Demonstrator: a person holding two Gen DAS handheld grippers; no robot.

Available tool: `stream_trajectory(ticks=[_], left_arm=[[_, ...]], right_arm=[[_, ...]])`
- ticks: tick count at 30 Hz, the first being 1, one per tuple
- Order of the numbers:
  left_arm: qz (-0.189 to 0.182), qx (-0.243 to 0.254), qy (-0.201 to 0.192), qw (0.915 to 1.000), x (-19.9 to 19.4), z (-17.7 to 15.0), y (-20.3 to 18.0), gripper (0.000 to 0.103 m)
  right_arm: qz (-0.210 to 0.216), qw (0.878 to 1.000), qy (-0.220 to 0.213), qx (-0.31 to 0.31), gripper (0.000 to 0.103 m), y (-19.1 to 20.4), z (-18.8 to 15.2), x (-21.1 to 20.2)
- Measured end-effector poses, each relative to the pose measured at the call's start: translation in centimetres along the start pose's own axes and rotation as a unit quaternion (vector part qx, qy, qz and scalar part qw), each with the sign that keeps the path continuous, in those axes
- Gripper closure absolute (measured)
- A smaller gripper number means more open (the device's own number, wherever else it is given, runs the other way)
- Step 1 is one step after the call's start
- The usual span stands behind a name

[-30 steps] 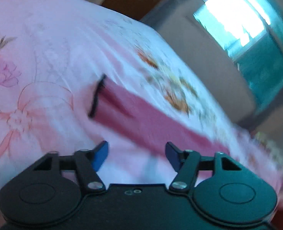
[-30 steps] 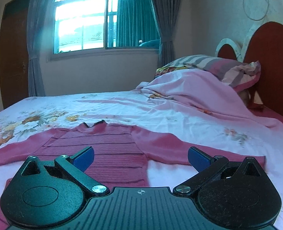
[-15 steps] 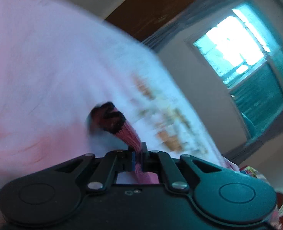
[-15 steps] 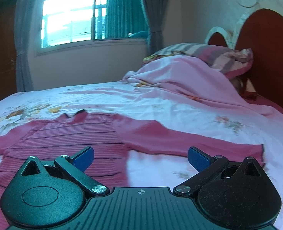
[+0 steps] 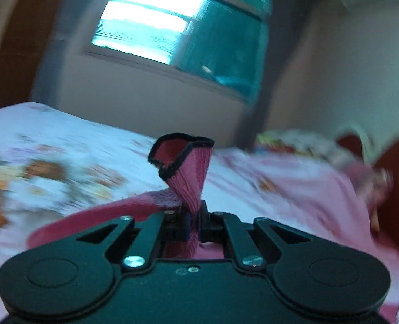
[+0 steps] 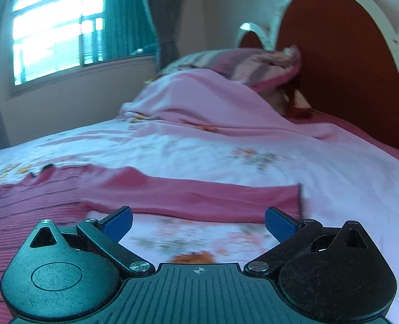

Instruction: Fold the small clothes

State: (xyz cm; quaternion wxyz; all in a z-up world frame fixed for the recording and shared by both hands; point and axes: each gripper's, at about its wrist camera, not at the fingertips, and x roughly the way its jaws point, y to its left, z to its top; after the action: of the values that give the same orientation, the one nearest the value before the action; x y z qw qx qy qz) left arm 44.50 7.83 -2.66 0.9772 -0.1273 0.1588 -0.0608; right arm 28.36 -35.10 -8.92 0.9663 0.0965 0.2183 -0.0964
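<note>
The bed (image 6: 226, 145) fills both views, covered with a white floral sheet; a window (image 6: 64, 32) is at 11 o'clock in the right wrist view, the red headboard (image 6: 348, 67) at 2 o'clock, and a pink blanket (image 6: 199, 100) with a pillow (image 6: 253, 64) near 12 o'clock. The pink sweater (image 6: 50, 197) lies flat at 9 o'clock, one sleeve (image 6: 213, 197) stretching to the centre. The right gripper (image 6: 198, 222) has its jaws wide apart, with nothing between them. Compared with a second ago, the left gripper (image 5: 193, 216) has closed and now pinches the other sleeve's cuff (image 5: 183, 162), lifted off the sheet.
</note>
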Motion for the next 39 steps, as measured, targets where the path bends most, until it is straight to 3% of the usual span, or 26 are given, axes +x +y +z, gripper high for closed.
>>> stream_trajectory(ticks=[5,12,14,15,16,17,18,21,24,26,27,28,29,31,33,35,39], left_arm=[[-0.026,0.1,0.066,0.9925,4.1,-6.7,-6.5,0.1],[-0.03,0.178,0.145,0.9728,8.9,-11.3,-9.9,0.097],[-0.041,0.201,0.157,0.9662,10.2,-11.6,-10.4,0.083],[-0.047,0.213,0.155,0.9635,10.2,-11.9,-10.9,0.063],[-0.058,0.22,0.156,0.9612,10.1,-11.9,-11.2,0.019],[-0.071,0.221,0.154,0.9604,9.7,-11.9,-11.4,0.001],[-0.078,0.223,0.134,0.9625,8.8,-11.8,-11.3,0.006],[-0.064,0.223,0.097,0.9678,5.0,-11.0,-10.2,0.002],[0.002,0.201,0.076,0.9766,0.7,-10.3,-5.8,0.002],[0.079,0.192,0.074,0.9754,-1.4,-10.2,-2.3,0.002],[0.117,0.18,0.086,0.9729,-2.0,-10.3,-0.4,0.003],[0.144,0.166,0.104,0.97,-2.1,-10.4,1.1,0.006],[0.16,0.152,0.122,0.9677,-1.9,-10.6,2.6,0.008],[0.189,0.141,0.154,0.9596,-0.8,-11.2,4.8,0.013],[0.201,0.135,0.164,0.9562,0.3,-11.2,6.2,0.011],[0.204,0.114,0.155,0.9599,0.8,-10.7,7.2,0.011],[0.193,0.1,0.138,0.9662,0.3,-10.1,8.5,0.013]], right_arm=[[-0.03,0.999,0.004,0.026,0.0,-4.5,-0.3,1.1],[-0.043,0.998,0.019,0.049,0.0,-7.1,-1.6,2.2],[-0.042,0.998,0.023,0.051,0.0,-7.2,-1.8,2.2],[-0.043,0.998,0.024,0.05,0.0,-7.2,-1.9,2.2],[-0.044,0.997,0.025,0.05,0.0,-7.0,-1.9,2.2],[-0.045,0.997,0.027,0.051,0.0,-6.9,-1.9,2.1],[-0.046,0.997,0.027,0.052,0.0,-6.9,-1.8,2.2],[-0.031,0.998,0.02,0.057,0.0,-6.3,-1.1,1.5],[0.012,0.998,0.011,0.062,0.0,-4.3,0.2,1.4],[0.057,0.997,0.003,0.06,0.003,-1.5,1.2,1.8],[0.082,0.995,0.001,0.056,0.011,0.1,1.7,2.2],[0.117,0.992,0.005,0.056,0.032,2.2,2.2,2.9],[0.138,0.989,0.016,0.055,0.044,4.2,2.5,3.8],[0.183,0.981,0.038,0.049,0.044,8.4,2.9,5.9],[0.209,0.975,0.062,0.037,0.043,12.8,2.9,8.2],[0.232,0.967,0.095,0.041,0.043,15.9,2.6,10.6],[0.233,0.955,0.159,0.09,0.043,19.1,1.6,15.5]])
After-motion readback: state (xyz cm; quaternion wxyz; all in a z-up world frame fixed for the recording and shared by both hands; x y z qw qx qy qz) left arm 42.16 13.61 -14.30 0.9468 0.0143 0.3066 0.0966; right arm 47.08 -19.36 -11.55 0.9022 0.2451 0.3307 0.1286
